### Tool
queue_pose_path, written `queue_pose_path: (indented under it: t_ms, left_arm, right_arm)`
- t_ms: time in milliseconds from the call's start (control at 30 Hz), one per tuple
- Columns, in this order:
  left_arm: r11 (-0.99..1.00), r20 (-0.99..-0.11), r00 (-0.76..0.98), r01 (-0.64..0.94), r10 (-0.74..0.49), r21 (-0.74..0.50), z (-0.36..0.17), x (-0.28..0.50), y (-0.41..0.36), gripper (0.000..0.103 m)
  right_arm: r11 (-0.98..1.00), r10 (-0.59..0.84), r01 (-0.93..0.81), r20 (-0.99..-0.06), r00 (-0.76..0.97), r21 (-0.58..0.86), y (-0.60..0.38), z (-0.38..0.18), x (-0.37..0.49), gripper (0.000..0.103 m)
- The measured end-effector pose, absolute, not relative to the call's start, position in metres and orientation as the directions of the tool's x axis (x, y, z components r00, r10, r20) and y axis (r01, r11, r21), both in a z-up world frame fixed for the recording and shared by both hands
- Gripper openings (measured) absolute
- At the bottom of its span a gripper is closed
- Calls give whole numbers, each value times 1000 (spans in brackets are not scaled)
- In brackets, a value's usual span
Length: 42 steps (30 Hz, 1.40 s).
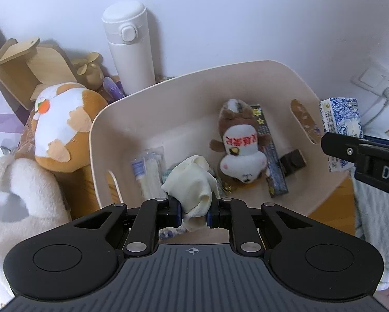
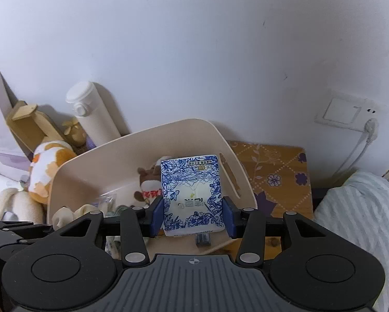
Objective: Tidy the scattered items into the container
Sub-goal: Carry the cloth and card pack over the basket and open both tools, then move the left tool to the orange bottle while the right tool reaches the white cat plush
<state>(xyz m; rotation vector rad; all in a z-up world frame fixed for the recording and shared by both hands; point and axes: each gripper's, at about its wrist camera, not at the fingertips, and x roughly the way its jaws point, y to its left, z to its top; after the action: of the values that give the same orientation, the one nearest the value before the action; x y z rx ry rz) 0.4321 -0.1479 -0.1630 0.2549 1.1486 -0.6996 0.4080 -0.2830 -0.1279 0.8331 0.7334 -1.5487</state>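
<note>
Above the beige bin [image 1: 246, 78], left tongs [image 1: 193, 212] clamp cloth [image 1: 192, 187] (right tongs [image 2: 192, 214] clamp tissue pack [image 2: 192, 195]).

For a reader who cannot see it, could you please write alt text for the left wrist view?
The left gripper pinches a cream cloth over a beige bin holding a small plush toy and packets. At right, the right gripper holds a blue-patterned packet.
</note>
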Motion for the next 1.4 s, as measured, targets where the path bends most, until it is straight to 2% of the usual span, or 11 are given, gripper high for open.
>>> queue_pose_path:
  t_ms: [433,633,667,700,733,767,867,967,1100,1400]
  left_arm:
    - [761,-941,175,638,-289,-115,-214,456,-172,17]
    - [753,-949,156,648,-275,-112,-227,456,-172,25]
    - [750,-947,160,652,-279,-110,-226,456,-172,31]
    - [746,-946,163,657,-281,-109,-225,455,-172,37]
    - [741,-944,166,663,-284,-106,-224,455,-173,48]
    - [738,-941,174,667,-291,-105,-222,454,-172,55]
    - [738,-930,203,668,-307,-97,-214,453,-170,65]
    - [741,-924,215,664,-317,-100,-207,452,-168,67]
    - [743,-915,234,662,-327,-96,-196,450,-163,70]
    - [723,-900,242,682,-362,-107,-175,430,-148,71]
  right_arm:
    - [-215,-452,976,-885,-114,-16,-322,-183,403,43]
    - [-234,-418,972,-901,-119,-19,-327,-199,402,44]
    - [-236,-414,972,-902,-119,-20,-328,-201,402,44]
    - [-240,-412,971,-903,-119,-19,-328,-202,401,46]
    - [-248,-414,969,-902,-122,-17,-326,-203,402,49]
    - [-251,-423,968,-897,-127,-19,-325,-202,402,54]
    - [-251,-446,967,-882,-152,-40,-321,-195,405,60]
    - [-255,-459,966,-874,-161,-44,-316,-185,405,63]
    - [-290,-481,957,-858,-177,-35,-304,-169,403,72]
    - [-408,-510,912,-838,-196,35,-246,-142,405,85]
